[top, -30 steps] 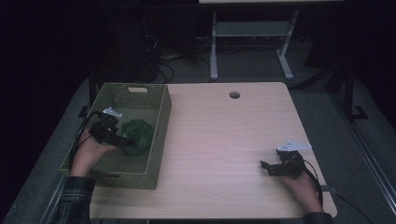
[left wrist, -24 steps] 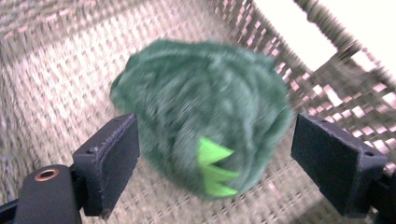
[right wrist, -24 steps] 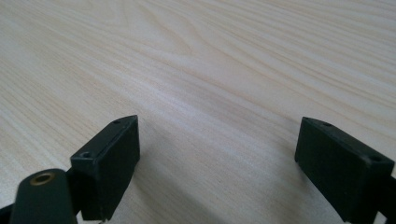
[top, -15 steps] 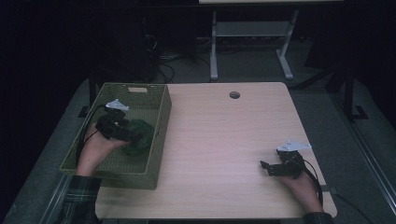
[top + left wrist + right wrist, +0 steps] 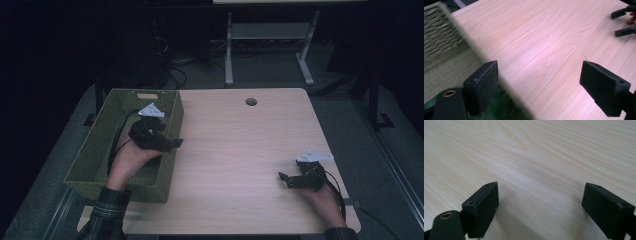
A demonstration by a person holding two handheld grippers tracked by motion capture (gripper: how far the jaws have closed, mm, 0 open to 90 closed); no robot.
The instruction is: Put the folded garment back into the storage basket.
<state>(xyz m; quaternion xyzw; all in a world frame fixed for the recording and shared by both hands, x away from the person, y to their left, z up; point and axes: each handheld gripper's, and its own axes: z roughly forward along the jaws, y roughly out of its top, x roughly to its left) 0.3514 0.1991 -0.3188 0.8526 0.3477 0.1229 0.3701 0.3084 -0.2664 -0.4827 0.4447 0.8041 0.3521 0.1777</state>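
From where I stand, I can read no text at all: no label, brand, number or sign is legible on anything here.

The left gripper is wide open and holds nothing. The right gripper is wide open too, held low.
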